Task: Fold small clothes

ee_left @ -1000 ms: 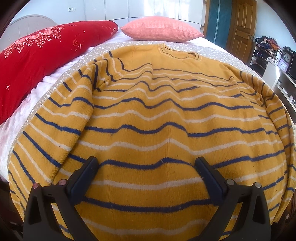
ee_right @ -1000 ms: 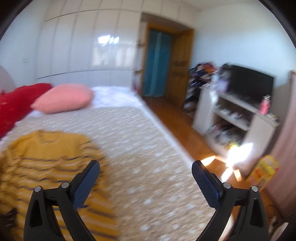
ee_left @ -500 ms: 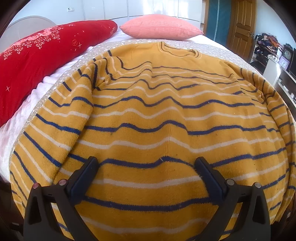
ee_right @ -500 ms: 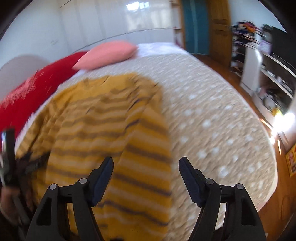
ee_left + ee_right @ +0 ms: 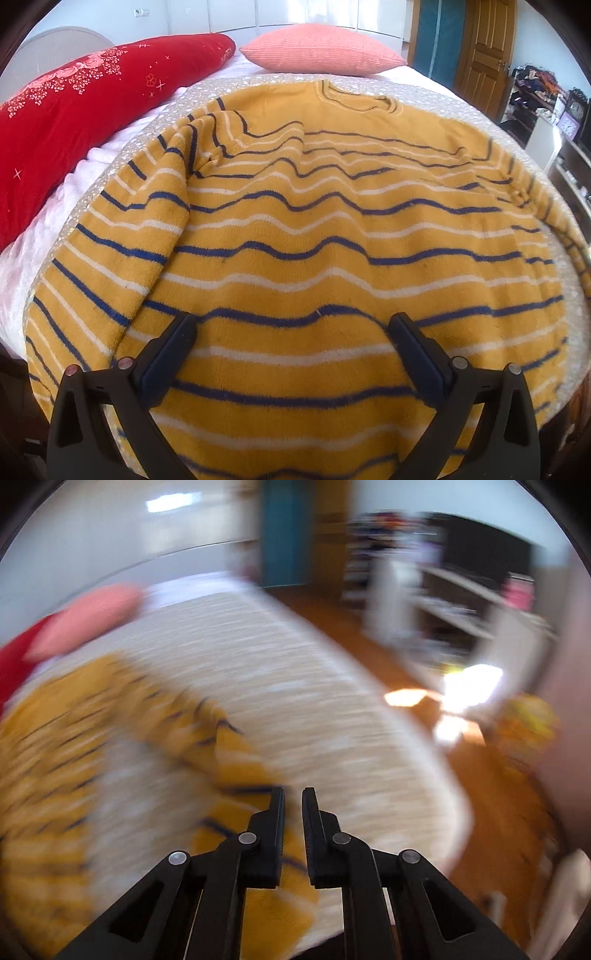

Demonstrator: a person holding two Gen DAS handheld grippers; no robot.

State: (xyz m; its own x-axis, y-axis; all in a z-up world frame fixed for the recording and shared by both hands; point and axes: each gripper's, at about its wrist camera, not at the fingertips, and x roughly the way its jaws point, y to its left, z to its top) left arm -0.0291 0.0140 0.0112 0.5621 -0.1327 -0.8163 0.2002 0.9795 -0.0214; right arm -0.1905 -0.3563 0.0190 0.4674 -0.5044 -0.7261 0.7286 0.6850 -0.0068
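since the earlier frame, we are swinging the right gripper [image 5: 292,797] down toward the sweater's [image 5: 314,236] right sleeve [image 5: 236,760], its jaws closing to a narrow gap, nothing visibly between them. we are holding the left gripper [image 5: 291,332] over the hem, jaws wide apart. the sweater is lying flat on the bed [image 5: 295,686]; folding is barely begun.

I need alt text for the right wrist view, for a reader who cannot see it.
Blurred view: the right gripper, its black jaws nearly closed with nothing visibly between them, points at the sleeve end of a yellow knitted sweater with dark blue and white stripes, lying on a beige speckled bedspread. A wooden floor and white shelves lie beyond.
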